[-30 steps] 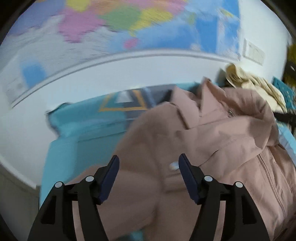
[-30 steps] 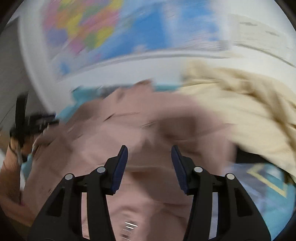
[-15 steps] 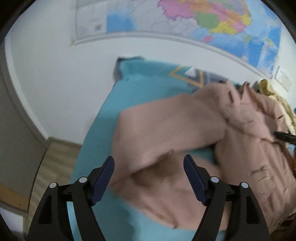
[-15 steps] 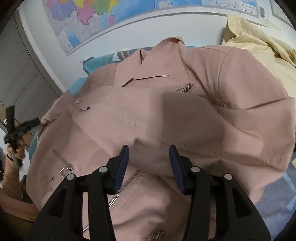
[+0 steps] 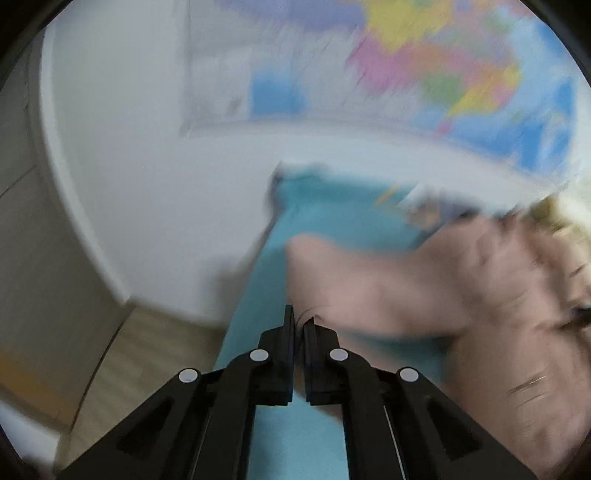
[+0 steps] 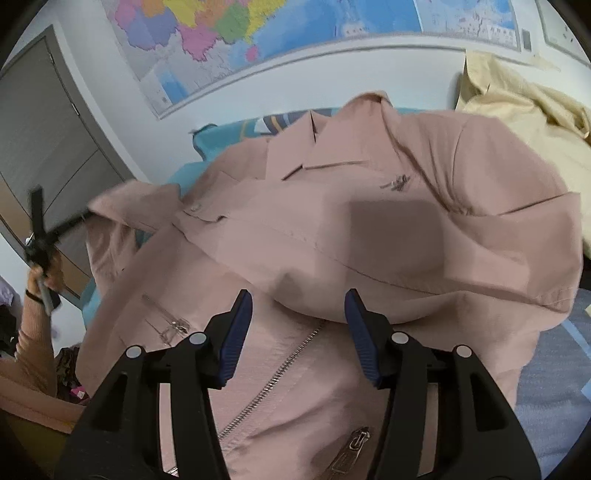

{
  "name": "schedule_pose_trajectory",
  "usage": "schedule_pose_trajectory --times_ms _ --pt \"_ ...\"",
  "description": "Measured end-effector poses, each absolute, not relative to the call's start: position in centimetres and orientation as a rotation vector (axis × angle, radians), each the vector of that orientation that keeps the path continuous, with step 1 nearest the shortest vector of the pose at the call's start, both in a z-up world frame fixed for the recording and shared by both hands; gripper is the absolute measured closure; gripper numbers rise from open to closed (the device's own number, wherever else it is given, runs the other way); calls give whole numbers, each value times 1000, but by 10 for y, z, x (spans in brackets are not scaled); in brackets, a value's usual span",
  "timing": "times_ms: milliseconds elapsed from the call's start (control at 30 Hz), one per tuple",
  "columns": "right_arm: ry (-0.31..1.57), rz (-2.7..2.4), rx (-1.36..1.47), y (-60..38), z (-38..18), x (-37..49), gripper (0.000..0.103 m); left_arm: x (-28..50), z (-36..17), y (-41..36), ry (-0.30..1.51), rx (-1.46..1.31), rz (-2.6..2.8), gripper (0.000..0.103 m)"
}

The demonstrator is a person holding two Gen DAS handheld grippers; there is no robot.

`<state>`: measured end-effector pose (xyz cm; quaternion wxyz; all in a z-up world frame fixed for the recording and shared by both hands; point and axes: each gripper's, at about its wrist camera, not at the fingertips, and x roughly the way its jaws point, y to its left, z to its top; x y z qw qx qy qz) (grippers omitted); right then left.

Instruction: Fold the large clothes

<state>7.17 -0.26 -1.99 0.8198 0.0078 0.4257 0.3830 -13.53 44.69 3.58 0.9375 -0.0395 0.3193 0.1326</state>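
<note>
A large pink zip-up jacket (image 6: 332,229) lies spread on a teal bed sheet (image 6: 207,136), one sleeve folded across its chest. In the blurred left wrist view my left gripper (image 5: 299,321) is shut, pinching the end of the other pink sleeve (image 5: 369,280) at the sheet's (image 5: 332,214) left edge. The right wrist view shows that same left gripper (image 6: 70,223), held by a person's hand (image 6: 44,273), with the sleeve's end at its tip. My right gripper (image 6: 299,314) hovers just over the folded sleeve above the zipper (image 6: 273,384). Its jaws are opening and the pads press on nothing.
A cream garment (image 6: 517,110) is heaped at the back right of the bed against the wall. A coloured wall map (image 6: 295,33) hangs above. A grey door (image 6: 44,129) and wooden floor (image 5: 147,350) lie to the left of the bed.
My left gripper has closed on the sleeve's end and swung left, towards the bed's edge. My right gripper's jaws have widened a little and it has sunk closer to the jacket.
</note>
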Motion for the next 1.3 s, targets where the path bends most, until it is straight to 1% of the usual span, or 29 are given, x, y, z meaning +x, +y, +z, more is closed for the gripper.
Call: schedule_pose_trajectory --times_ms 100,167,267,333,400,433,467,533,600,633,667,733,800,833,867,933,1033,1100,1133,1167,1200,1233,1300 --pt "885 824 36 -7 -12 68 51 -133 78 406 571 10 162 100" --pt "877 831 47 -9 -10 66 51 -125 97 363 548 98 66 100" --pt "870 839 59 -11 -9 62 50 -107 102 300 551 187 -94 100" --pt "872 842 77 -13 -10 60 50 -89 93 260 579 211 -197 98" --pt "879 851 95 -16 -12 57 50 -69 73 228 618 251 -255 89" --pt "882 848 101 -17 -13 55 50 -54 55 212 674 261 -284 72" --pt "883 846 104 -18 -13 54 50 -46 41 204 714 278 -280 58" --pt "887 854 103 -19 -13 49 49 -40 19 197 741 295 -247 57" --pt "890 867 97 -19 -13 44 46 -43 15 209 748 212 -292 55" --pt "890 874 83 -17 -13 42 45 -49 19 223 726 143 -319 49" --pt "890 880 76 -15 -12 41 43 -58 27 239 679 74 -330 40" --pt "890 907 70 -7 -11 40 43 -74 40 261 599 -7 -302 32" --pt "890 934 68 2 -11 41 42 -87 47 278 559 -48 -280 32" --pt "888 941 63 6 -11 40 41 -94 48 288 549 -65 -259 30" --pt "891 956 59 13 -13 41 41 -99 45 298 555 -88 -248 26" --pt "902 971 66 21 -16 42 41 -97 32 309 608 -121 -233 21" --pt "922 992 78 31 -21 44 40 -77 -7 317 760 -164 -202 22" --pt "939 997 78 34 -25 44 39 -65 -31 314 849 -200 -223 25" --pt "944 994 80 34 -26 44 39 -61 -37 311 861 -194 -235 34" --pt "947 988 78 34 -27 44 38 -61 -41 307 865 -184 -242 57" --pt "949 985 77 34 -28 44 38 -57 -44 302 876 -170 -238 73" --pt "947 980 78 32 -27 43 38 -53 -43 296 890 -157 -221 98" --pt "934 984 85 28 -24 39 38 -55 -35 290 863 -153 -240 100"
